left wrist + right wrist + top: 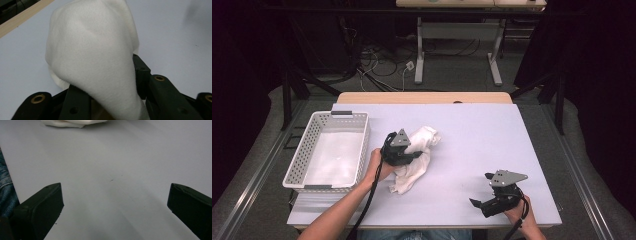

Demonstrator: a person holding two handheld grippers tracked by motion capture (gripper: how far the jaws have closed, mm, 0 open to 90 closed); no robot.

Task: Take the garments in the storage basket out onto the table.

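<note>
A white cloth (417, 159) lies bunched near the middle of the pale table (477, 150). My left gripper (404, 152) is shut on the white cloth; in the left gripper view the cloth (95, 62) bulges up out of the closed jaws and hides most of the table ahead. My right gripper (484, 202) rests near the table's front right, jaws pointing left. In the right gripper view it (113, 202) stands open with bare table between its fingertips (42, 205), and an edge of the cloth (72, 123) lies far ahead.
A white perforated basket (357, 150) with a pale cloth lining its bottom stands at the table's left, close beside my left hand. A wooden strip (424, 97) edges the far side of the table. Desk legs and cables crowd the floor beyond.
</note>
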